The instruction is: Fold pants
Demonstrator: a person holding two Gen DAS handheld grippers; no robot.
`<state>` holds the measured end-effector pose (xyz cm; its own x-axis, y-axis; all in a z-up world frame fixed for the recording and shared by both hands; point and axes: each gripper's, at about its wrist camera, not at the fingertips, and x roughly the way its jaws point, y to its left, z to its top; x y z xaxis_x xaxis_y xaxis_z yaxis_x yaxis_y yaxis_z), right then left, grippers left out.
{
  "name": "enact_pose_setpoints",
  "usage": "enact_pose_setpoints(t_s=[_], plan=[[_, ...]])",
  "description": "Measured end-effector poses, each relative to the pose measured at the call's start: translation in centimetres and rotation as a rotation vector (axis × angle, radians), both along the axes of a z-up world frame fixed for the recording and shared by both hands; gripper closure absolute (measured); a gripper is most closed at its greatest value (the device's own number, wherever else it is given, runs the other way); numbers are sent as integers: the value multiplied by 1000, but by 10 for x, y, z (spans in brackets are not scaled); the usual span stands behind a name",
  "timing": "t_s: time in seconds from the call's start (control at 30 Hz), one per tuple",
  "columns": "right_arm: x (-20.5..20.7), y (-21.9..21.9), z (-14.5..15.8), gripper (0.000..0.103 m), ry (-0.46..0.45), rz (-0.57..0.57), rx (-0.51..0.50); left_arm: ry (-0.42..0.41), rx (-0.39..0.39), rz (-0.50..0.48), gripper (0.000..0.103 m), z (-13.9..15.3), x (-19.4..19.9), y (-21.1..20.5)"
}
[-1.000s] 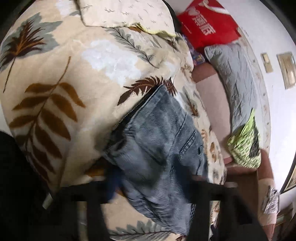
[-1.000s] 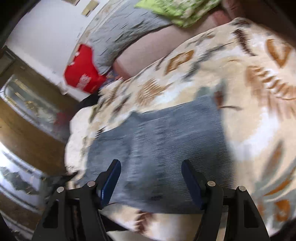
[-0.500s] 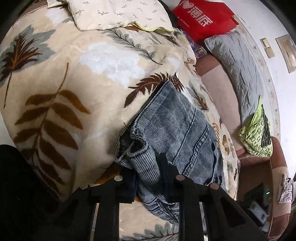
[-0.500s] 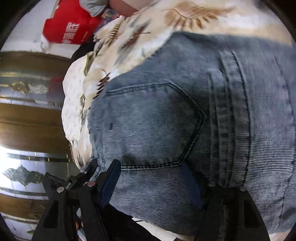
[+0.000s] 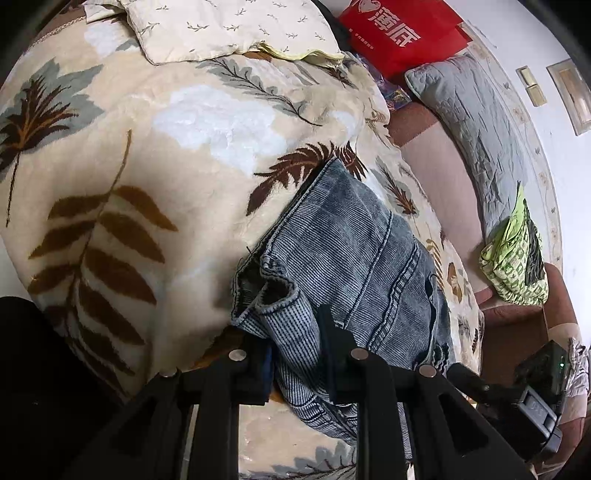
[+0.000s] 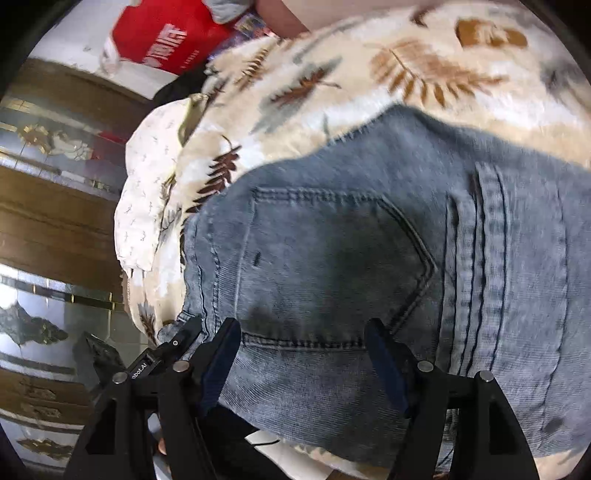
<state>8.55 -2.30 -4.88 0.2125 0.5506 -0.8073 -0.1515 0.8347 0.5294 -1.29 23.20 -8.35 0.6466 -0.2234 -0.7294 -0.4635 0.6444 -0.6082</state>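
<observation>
pants (image 5: 354,254) partly folded on bed (image 5: 155,155); left claw (image 5: 295,354) pinches hem, right claw (image 6: 303,354) spread wide over pocket; final fold left.

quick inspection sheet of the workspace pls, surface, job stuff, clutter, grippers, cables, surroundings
surface: leaf-print blanket covering the bed.
job's things: grey-blue jeans lying folded on the blanket, back pocket facing up.
clutter: cream pillow, red bag, grey quilted pillow and green patterned cloth around the bed edges.
grippers: left gripper shut on a bunched edge of the jeans; right gripper open, fingers spread over the jeans below the pocket.
cables: nothing seen.
surroundings: white wall behind the bed; wood and mirrored panels to one side.
</observation>
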Motion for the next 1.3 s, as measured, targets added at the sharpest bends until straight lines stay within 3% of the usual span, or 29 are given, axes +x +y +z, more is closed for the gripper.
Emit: enact_pose_setpoints(t_s=[0.07,0.1,0.23,0.37,0.43,0.53,0.57,0.63,0.73,0.8,0.9,0.93,0.97,1.03,1.1,1.2,1.3], plan=[[5,5,-21,28,46,16,-40,1,7,-1,81,1,0,-2],[7,9,-26,25,26,25,-35,1,10,-2,81,1,0,-2],[4,5,-13,24,33,-5,1,1,25,-1,81,1,-1,-3],[-6,2,-2,24,-22,-9,56,5,61,1,81,3,-1,-7],[-2,10,-26,23,55,36,36,8,81,1,81,4,-1,-10],[4,10,-7,24,47,62,58,9,94,4,81,5,-2,-11],[12,2,8,24,3,57,65,10,99,5,81,5,-2,-11],[30,-9,30,24,-70,28,15,10,106,2,81,5,-1,-12],[79,-25,44,24,-149,-24,-167,12,110,-3,81,5,-1,-11],[104,-28,36,24,-132,-8,-242,23,121,-10,79,8,-2,-11],[131,-18,18,24,-87,56,-248,19,184,8,75,30,-14,-11],[136,-13,14,24,-96,79,-280,-9,226,13,68,42,-20,-13],[139,-12,10,25,-96,99,-297,-39,264,16,51,53,-24,-16],[143,-6,-4,31,-84,136,-310,-108,305,18,30,73,-27,-21],[148,0,-14,69,-74,163,-339,-135,324,-14,29,81,-19,-27],[147,6,-13,84,-107,184,-378,-102,342,-77,29,75,2,-35],[143,13,1,96,-209,179,-459,46,385,-125,30,40,24,-42]])
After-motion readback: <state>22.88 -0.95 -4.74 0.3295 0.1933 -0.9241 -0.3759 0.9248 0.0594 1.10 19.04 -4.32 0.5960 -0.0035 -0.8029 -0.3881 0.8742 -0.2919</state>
